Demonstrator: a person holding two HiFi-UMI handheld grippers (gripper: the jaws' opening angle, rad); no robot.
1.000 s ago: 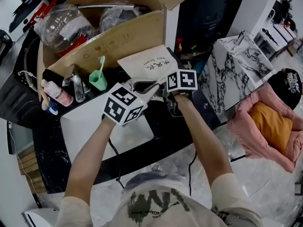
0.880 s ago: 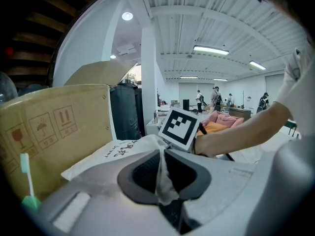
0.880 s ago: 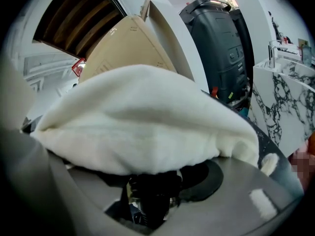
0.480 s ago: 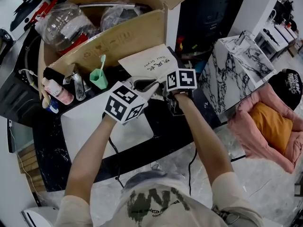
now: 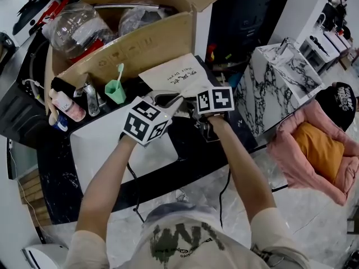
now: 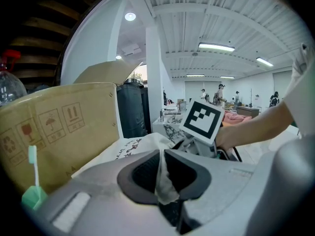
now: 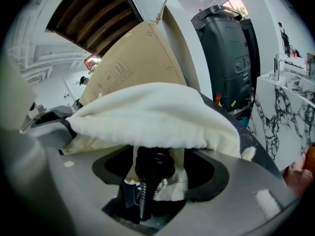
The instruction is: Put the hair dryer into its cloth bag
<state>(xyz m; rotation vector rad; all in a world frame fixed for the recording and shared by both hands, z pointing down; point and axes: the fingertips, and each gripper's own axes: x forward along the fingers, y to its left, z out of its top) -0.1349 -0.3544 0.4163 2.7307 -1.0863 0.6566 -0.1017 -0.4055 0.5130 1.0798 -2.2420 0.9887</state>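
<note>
Forearms converge — left tool pinching cloth bag.

Cardboard box close behind cloth bag

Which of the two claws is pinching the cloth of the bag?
The left claw: its jaws are shut on a fold of the cloth bag. On the right claw the jaws have just been opening, apart around the hair dryer's ribbed cord end.

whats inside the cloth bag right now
Only the hair dryer's black ribbed cord end shows, sticking out below the cloth bag's hem. The dryer's body is covered by the cloth, so how far in it sits cannot be seen.
</note>
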